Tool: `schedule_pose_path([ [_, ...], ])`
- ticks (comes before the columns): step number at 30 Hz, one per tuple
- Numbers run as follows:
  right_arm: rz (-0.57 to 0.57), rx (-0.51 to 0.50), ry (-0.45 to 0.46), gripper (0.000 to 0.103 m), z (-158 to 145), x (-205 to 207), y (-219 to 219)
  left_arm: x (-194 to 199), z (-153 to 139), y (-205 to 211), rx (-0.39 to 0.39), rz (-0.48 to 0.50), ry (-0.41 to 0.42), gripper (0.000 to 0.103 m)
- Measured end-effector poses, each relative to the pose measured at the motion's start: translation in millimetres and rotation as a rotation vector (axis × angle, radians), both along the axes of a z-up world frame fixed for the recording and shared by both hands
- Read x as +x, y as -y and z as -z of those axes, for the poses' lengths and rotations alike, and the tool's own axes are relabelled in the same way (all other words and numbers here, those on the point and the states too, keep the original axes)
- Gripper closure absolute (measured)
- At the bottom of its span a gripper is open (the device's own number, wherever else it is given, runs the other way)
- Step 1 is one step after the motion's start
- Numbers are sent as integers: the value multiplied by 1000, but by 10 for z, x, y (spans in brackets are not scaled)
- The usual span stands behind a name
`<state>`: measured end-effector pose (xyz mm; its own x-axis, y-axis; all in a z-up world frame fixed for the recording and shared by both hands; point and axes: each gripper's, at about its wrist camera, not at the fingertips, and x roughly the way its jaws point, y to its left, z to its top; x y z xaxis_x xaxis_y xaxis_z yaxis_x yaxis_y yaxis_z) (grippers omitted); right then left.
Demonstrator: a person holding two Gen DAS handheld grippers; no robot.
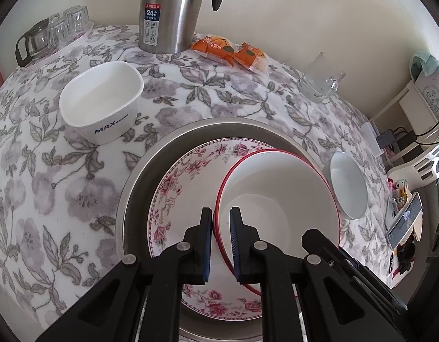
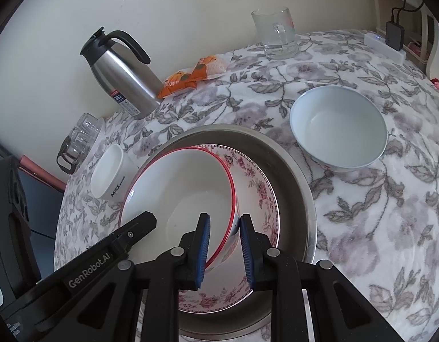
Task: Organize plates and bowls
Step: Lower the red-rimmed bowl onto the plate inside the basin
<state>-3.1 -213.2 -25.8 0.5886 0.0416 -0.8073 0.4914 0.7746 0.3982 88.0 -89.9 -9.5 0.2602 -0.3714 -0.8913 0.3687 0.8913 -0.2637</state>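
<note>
1. Left hand-held gripper (image 1: 221,213): pads clamped on the rim of the red-rimmed bowl (image 1: 279,193), one pad outside the wall, one inside.
2. Right hand-held gripper (image 2: 225,223): pads clamped on the opposite rim of the same bowl (image 2: 185,188), wall between them.
3. Red-rimmed bowl: tilted, sitting on the floral plate (image 1: 173,188), off-centre.
4. Floral plate lies inside the metal basin (image 1: 133,176) on the table (image 1: 48,199).
5. Landmark = basin. White square bowl (image 1: 101,99) marked "MAX" just beside it; pale round bowl (image 2: 337,128) near the opposite side, apart.
6. Beyond the basin, by the wall: steel thermos (image 1: 171,11), orange snack packets (image 1: 233,54), glass mug (image 2: 276,32).
</note>
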Motion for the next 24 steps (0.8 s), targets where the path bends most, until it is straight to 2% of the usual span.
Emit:
schedule_pose_path([
  [24,14,26,-4,80,31,-1,34,23,44,-13,-4,-18,-34,90],
])
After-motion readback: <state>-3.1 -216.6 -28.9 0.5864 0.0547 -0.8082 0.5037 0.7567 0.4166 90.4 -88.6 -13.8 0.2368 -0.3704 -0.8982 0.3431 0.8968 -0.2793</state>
